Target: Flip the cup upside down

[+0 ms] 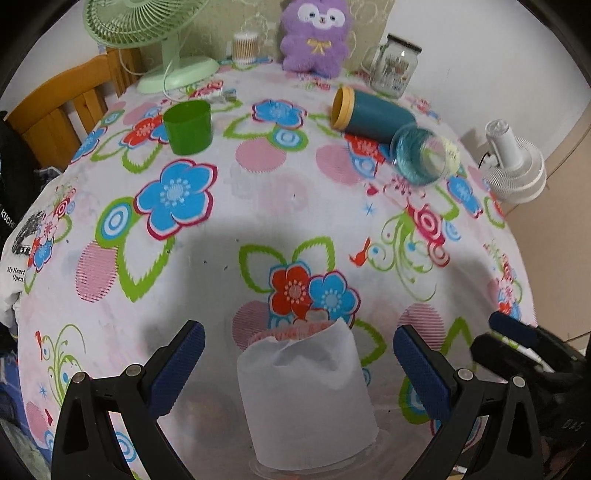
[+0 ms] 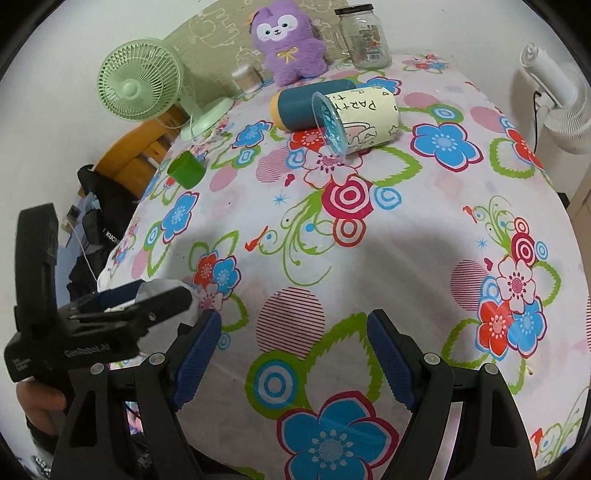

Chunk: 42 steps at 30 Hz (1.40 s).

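A translucent white cup (image 1: 308, 400) stands on the flowered tablecloth (image 1: 295, 206) between my left gripper's (image 1: 299, 365) open blue-padded fingers (image 1: 177, 373), which do not touch it. Whether its mouth faces up or down I cannot tell; a wide rim shows at its base. In the right wrist view the cup is mostly hidden behind the left gripper (image 2: 122, 310). My right gripper (image 2: 295, 362) is open and empty over the cloth, to the right of the left one.
A green cup (image 1: 188, 127) stands upright at the far left. A teal tube (image 1: 373, 114), a clear blue cup (image 1: 419, 155) and a cream "PARTY" cup (image 2: 365, 114) lie on their sides. A green fan (image 1: 147, 33), purple plush (image 1: 314, 35), glass jar (image 1: 395, 66) and white fan (image 1: 513, 162) line the edges.
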Motion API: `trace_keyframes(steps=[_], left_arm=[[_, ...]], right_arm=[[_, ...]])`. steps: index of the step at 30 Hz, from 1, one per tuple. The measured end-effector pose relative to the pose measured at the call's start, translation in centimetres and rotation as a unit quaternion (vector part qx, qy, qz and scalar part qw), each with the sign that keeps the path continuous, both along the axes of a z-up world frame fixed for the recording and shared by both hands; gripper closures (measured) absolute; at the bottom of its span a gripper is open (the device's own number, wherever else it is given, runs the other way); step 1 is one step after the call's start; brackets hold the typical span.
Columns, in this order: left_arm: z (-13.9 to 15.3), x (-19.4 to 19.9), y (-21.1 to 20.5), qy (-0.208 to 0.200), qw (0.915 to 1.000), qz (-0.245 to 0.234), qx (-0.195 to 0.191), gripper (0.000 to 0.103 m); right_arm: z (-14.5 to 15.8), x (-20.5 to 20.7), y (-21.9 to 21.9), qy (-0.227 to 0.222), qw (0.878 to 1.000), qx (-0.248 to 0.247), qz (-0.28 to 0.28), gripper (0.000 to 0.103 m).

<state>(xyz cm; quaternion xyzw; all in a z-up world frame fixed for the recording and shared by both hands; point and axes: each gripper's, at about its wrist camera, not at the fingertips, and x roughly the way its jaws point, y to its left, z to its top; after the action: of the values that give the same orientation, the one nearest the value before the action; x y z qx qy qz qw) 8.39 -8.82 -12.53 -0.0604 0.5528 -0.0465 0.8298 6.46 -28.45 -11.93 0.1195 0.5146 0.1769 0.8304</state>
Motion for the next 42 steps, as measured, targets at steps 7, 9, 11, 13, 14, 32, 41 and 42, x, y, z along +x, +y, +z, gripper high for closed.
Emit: trace_keyframes(steps=[7, 9, 11, 13, 14, 32, 41, 42], left_arm=[[-1.1, 0.6, 0.6, 0.035, 0.9991, 0.008, -0.023, 0.003], [-0.9, 0.7, 0.7, 0.034, 0.9990, 0.009, -0.029, 0.003], [-0.8, 0.9, 0.8, 0.034, 0.9990, 0.010, -0.026, 0.007], [-0.8, 1.0, 0.9, 0.040, 0.9987, 0.008, -0.030, 0.021], [-0.9, 1.2, 0.9, 0.045, 0.9984, 0.009, -0.034, 0.024], [3.7, -0.2, 3.2, -0.096, 0.9926, 0.063, -0.040, 0.039], [3.8, -0.9, 4.9, -0.198, 0.9708, 0.135, 0.004, 0.039], [3.7, -1.0, 4.9, -0.211, 0.9677, 0.138, 0.012, 0.039]], right_arm=[[-0.1, -0.1, -0.3, -0.001, 1.000, 0.004, -0.003, 0.020], [-0.1, -0.1, -0.3, 0.000, 1.000, 0.005, -0.004, 0.020], [-0.1, -0.2, -0.3, 0.000, 1.000, 0.006, -0.005, 0.020], [-0.1, -0.2, -0.3, 0.000, 1.000, 0.007, -0.005, 0.020], [-0.1, -0.3, -0.3, 0.000, 1.000, 0.008, -0.004, 0.020], [0.3, -0.6, 0.6, -0.013, 1.000, 0.009, 0.001, 0.020], [0.4, -1.0, 0.8, -0.023, 1.000, 0.004, 0.002, 0.020], [0.4, -1.0, 0.8, -0.022, 1.000, 0.004, 0.001, 0.020]])
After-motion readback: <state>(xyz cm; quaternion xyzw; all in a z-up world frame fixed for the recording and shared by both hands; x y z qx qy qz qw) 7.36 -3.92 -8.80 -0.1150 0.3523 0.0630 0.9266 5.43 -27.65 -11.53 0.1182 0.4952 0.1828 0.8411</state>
